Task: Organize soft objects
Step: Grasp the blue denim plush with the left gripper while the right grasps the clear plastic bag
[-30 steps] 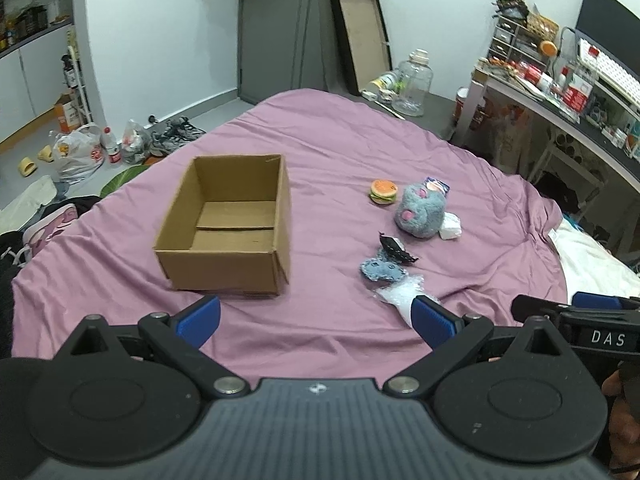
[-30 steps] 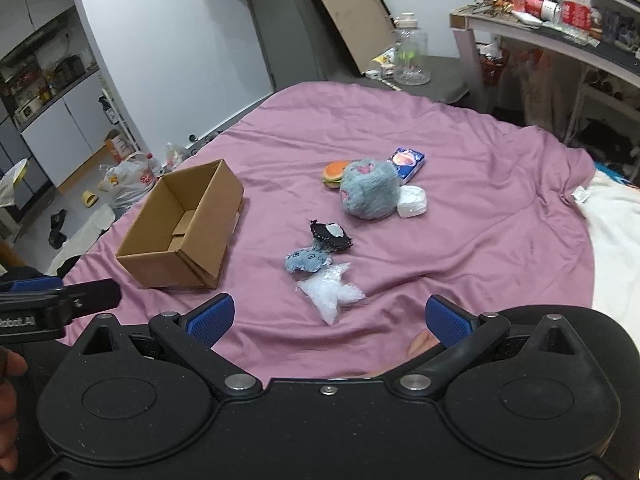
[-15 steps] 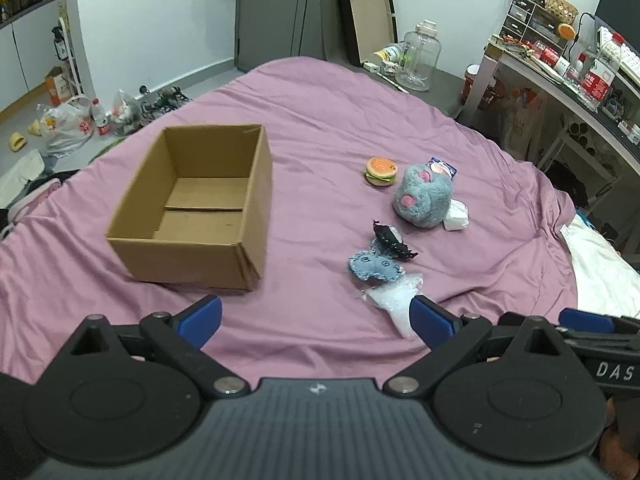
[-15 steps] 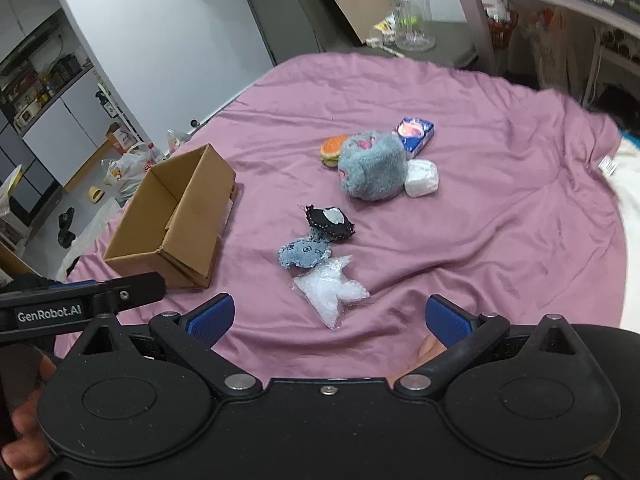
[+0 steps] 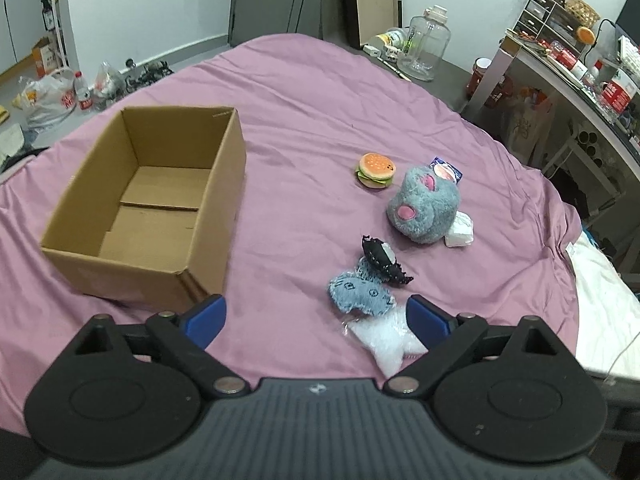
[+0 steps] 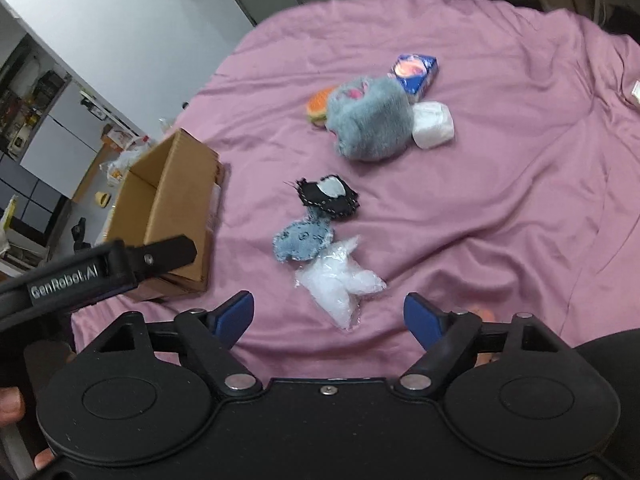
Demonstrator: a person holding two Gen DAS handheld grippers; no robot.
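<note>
Hovering over the purple bedspread (image 5: 312, 128), we've got both tools angled down at the pile. Our left hand-held gripper (image 5: 316, 316) has its blue fingers spread wide and closing, nothing pinched; just ahead of it, towards its right finger, lies the denim blue plush (image 5: 360, 290), with the clear plastic bag (image 5: 386, 340) nearest that finger, partly behind it. The black patch toy (image 5: 382, 260) overlaps the denim one on its far side. Further ahead and right sits the grey furry plush (image 5: 424, 208), a white packet (image 5: 460, 230) touching its right side, a burger toy (image 5: 375, 170) just left of it and a blue snack packet (image 5: 446, 170) peeking out behind. Ahead to the left stands the open cardboard box (image 5: 152, 204), nothing visible inside.

Our right hand-held gripper (image 6: 328, 316) is also closing, jaws apart and holding nothing. The plastic bag (image 6: 340, 284) lies right in front, between its fingers but untouched, the denim plush (image 6: 302, 240) just beyond. From here the box (image 6: 176, 208) is off to the left, with the left tool's black arm crossing in front of it.
</note>
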